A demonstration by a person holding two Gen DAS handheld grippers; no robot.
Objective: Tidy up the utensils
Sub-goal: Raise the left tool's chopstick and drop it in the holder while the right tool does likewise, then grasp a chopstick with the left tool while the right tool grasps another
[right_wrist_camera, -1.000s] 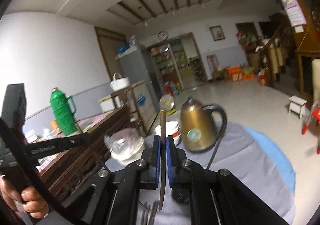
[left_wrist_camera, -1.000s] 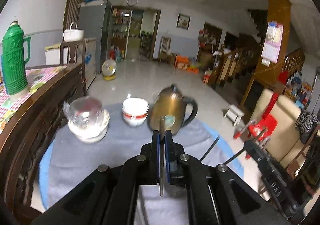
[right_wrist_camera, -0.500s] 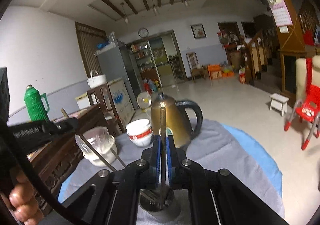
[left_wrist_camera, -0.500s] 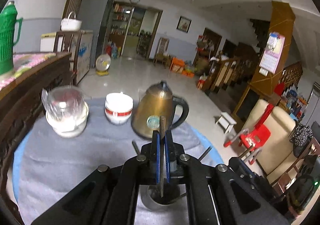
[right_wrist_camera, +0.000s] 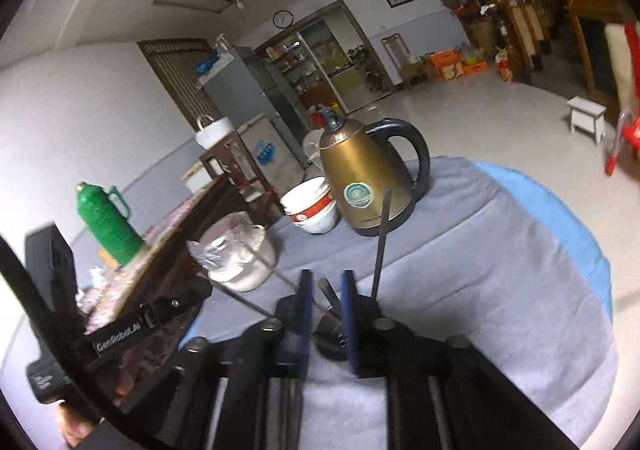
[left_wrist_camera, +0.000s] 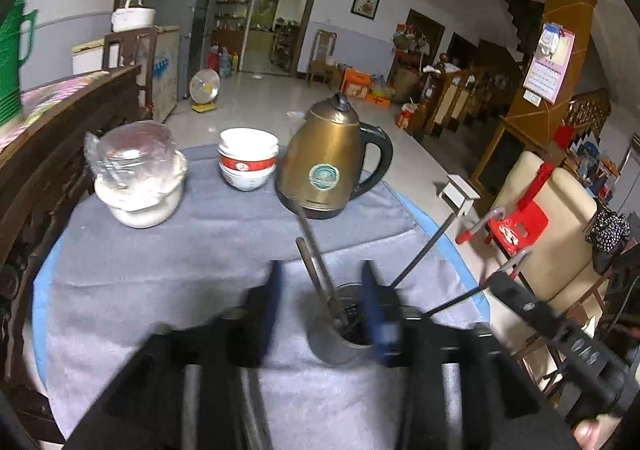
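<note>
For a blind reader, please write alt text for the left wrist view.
The left hand-held gripper, jaws opening, hovers over a metal cup of utensils on a grey cloth. Behind stand a gold kettle, stacked bowls and a wrapped white pot.

- One kettle [left_wrist_camera: 332,160].
- Two stacked bowls [left_wrist_camera: 247,162], left of the kettle.
- One covered pot [left_wrist_camera: 140,178], further left.
- One metal cup [left_wrist_camera: 340,330] in front of the kettle, holding about four utensils [left_wrist_camera: 316,266]; exact count unclear.
- One green flask [right_wrist_camera: 106,224].
</note>
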